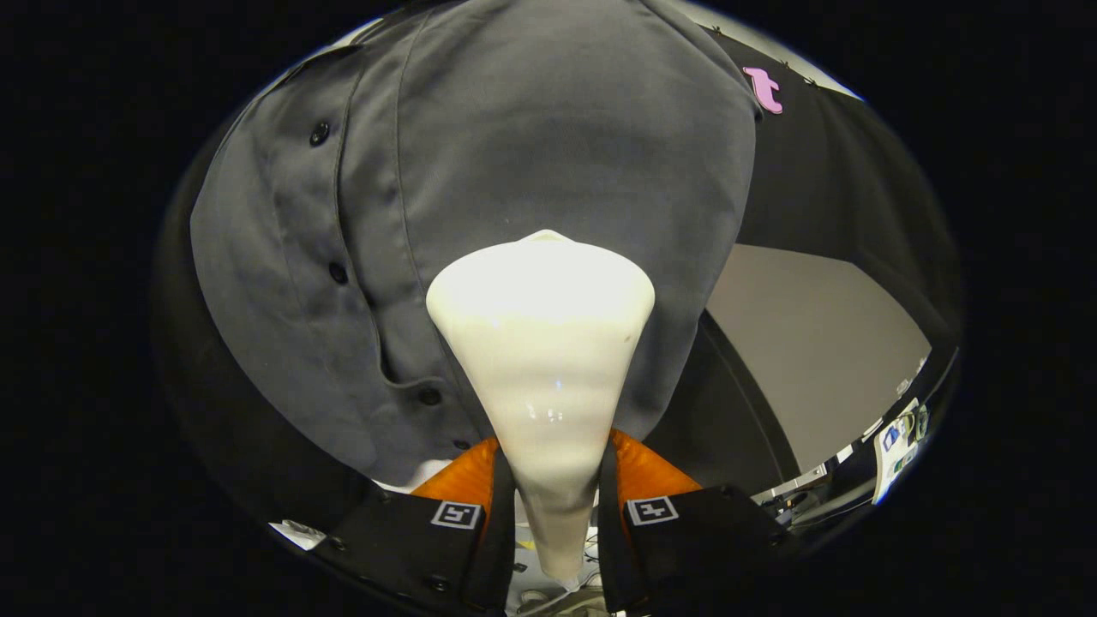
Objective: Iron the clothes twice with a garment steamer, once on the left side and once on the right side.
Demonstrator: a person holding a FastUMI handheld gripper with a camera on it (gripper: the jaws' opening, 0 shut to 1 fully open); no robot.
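Observation:
A white garment steamer (542, 360) widens from a narrow handle to a broad head, seen from behind. My gripper (555, 480) is shut on its handle, one finger on each side. The steamer's head rests against a grey buttoned shirt (480, 171) that hangs just ahead of the fingers. The head sits to the right of the shirt's button placket (338, 272), on the lower half of the right panel. The steamer's face is hidden against the cloth.
Black booth cloth (823, 188) hangs behind and to the right of the shirt. A grey floor or table surface (814, 343) lies lower right, with small items (896, 441) at its far edge.

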